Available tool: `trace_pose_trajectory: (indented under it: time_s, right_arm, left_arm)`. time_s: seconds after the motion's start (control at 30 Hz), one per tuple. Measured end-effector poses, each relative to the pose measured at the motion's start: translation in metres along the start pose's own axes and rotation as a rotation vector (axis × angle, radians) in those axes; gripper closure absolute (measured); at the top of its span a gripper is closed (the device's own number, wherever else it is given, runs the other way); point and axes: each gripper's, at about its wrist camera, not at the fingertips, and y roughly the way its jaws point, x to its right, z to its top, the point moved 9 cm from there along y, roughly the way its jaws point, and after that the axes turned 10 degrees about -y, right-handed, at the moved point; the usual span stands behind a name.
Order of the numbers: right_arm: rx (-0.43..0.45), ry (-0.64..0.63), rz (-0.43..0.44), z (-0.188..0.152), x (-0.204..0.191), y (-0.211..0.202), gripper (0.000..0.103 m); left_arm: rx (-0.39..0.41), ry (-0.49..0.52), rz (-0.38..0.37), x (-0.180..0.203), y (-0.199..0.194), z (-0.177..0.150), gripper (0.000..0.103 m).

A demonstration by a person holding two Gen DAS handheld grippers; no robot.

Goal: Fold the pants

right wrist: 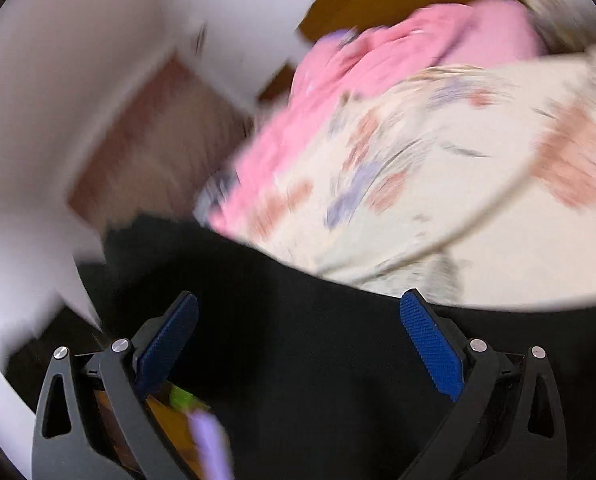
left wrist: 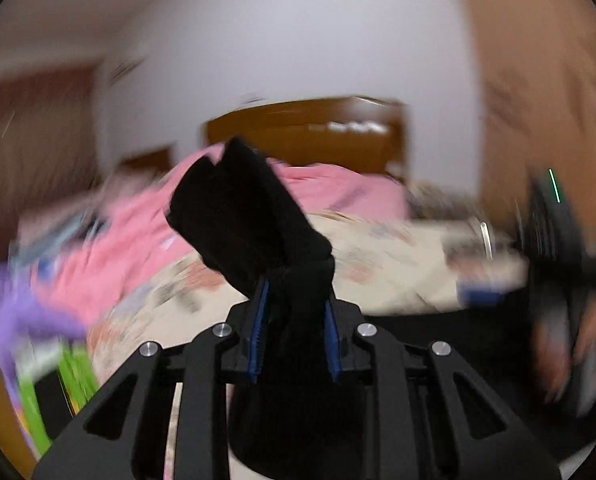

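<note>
The left gripper (left wrist: 296, 316) is raised, its blue pads (left wrist: 260, 330) clamped tight on dark cloth. The right gripper (right wrist: 298, 334) tilts downward with its jaws spread wide, gripping nothing.

The left wrist view looks level across the bed (left wrist: 397, 264) toward the headboard (left wrist: 305, 136); the right wrist view looks down closely, tilted; both share the pink blanket (right wrist: 377, 68).

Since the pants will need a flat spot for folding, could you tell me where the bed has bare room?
The cream floral sheet lies bare between the pink quilt and the black pants; that is the free patch. The far side is crowded by the quilt, with purple cloth at one edge. The left gripper grips the pants; the right gripper is open.
</note>
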Motion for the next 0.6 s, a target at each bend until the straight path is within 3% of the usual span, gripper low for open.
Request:
trace_pose_trajectory:
  time_s: [0.1,0.17,0.2,0.27,0.3,0.33,0.37,0.43,0.53,0.6]
  right_arm:
    - [0.028,0.035,-0.075,-0.007,0.023,-0.055,0.004]
    - [0.015,0.052,-0.129,-0.019,0.036,-0.078,0.004]
    - [0.006,0.061,-0.151,-0.026,0.041,-0.087,0.004]
    - [-0.007,0.073,-0.193,-0.042,0.049,-0.103,0.004]
    - [-0.012,0.073,-0.205,-0.048,0.05,-0.107,0.004]
    - [-0.022,0.066,-0.208,-0.054,0.047,-0.111,0.004]
    - [-0.026,0.051,-0.202,-0.056,0.042,-0.112,0.004]
    - [-0.034,0.003,-0.166,-0.061,0.027,-0.112,0.005]
    - [-0.093,-0.119,-0.059,-0.071,-0.022,-0.09,0.019]
    - [-0.153,-0.159,-0.018,-0.078,-0.038,-0.072,0.024]
  left_arm:
    - [-0.071,0.266,-0.095,0.074,0.003,-0.053,0.079]
    - [-0.163,0.419,-0.15,0.108,0.012,-0.098,0.076]
    - [-0.183,0.464,-0.149,0.115,0.014,-0.111,0.073]
    - [-0.14,0.502,-0.101,0.114,0.01,-0.113,0.062]
    - [-0.136,0.488,-0.111,0.112,0.007,-0.111,0.043]
    - [-0.125,0.443,-0.14,0.106,-0.001,-0.102,0.017]
    - [-0.102,0.403,-0.148,0.098,-0.007,-0.093,0.011]
    - [-0.061,0.304,-0.156,0.076,-0.023,-0.071,0.008]
    - [-0.061,0.156,-0.155,0.04,-0.032,-0.052,0.007]
    - [-0.098,0.09,-0.097,0.017,-0.024,-0.05,0.008]
